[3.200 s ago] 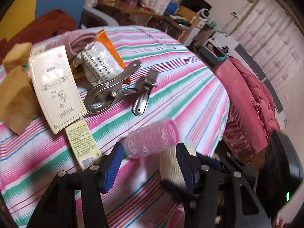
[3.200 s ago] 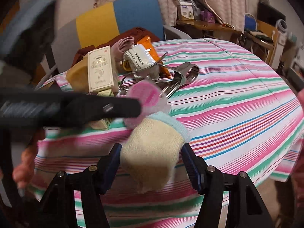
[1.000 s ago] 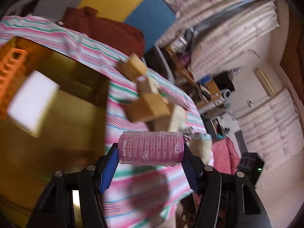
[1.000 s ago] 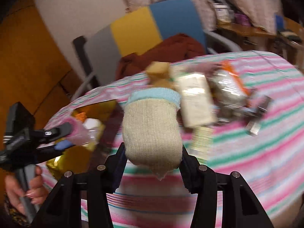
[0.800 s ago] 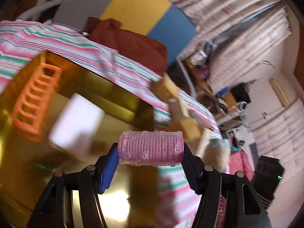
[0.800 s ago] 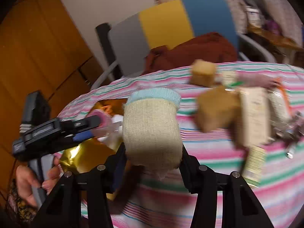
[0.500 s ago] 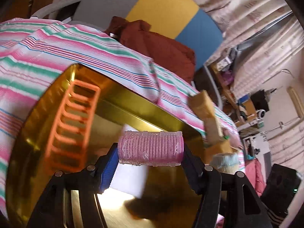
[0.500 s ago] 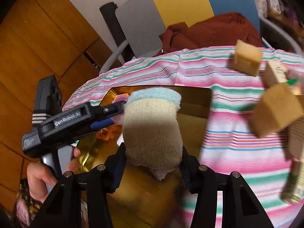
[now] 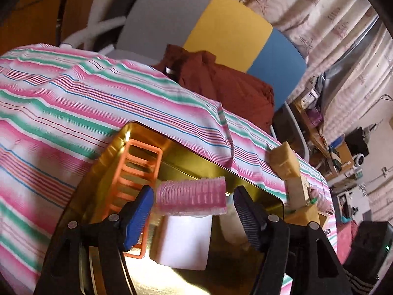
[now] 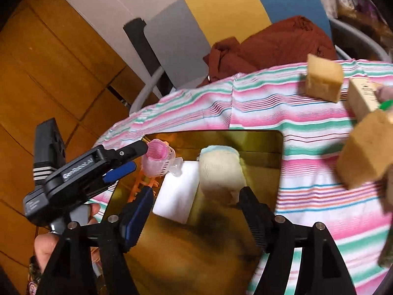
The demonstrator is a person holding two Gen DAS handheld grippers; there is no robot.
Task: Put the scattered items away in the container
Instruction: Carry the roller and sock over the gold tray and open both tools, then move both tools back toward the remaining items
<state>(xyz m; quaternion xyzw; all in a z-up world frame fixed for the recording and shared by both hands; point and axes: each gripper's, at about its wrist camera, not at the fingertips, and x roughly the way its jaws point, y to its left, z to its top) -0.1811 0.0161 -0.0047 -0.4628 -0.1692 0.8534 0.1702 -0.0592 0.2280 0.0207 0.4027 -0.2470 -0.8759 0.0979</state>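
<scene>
Jaws of the left gripper [image 9: 191,211] are spread apart, and the pink hair roller [image 9: 191,198] is seen between them, free of both pads, above the gold tin [image 10: 221,132]. Jaws of the right gripper [image 10: 196,207] are likewise wide; the cream sock roll [image 10: 221,174] is seen inside the tin, beside a white block [image 10: 175,196]. An orange rack [image 9: 132,179] is seen in the tin. Tan sponges [image 10: 324,78] are seen outside the tin on the striped worktop [image 9: 73,103].
</scene>
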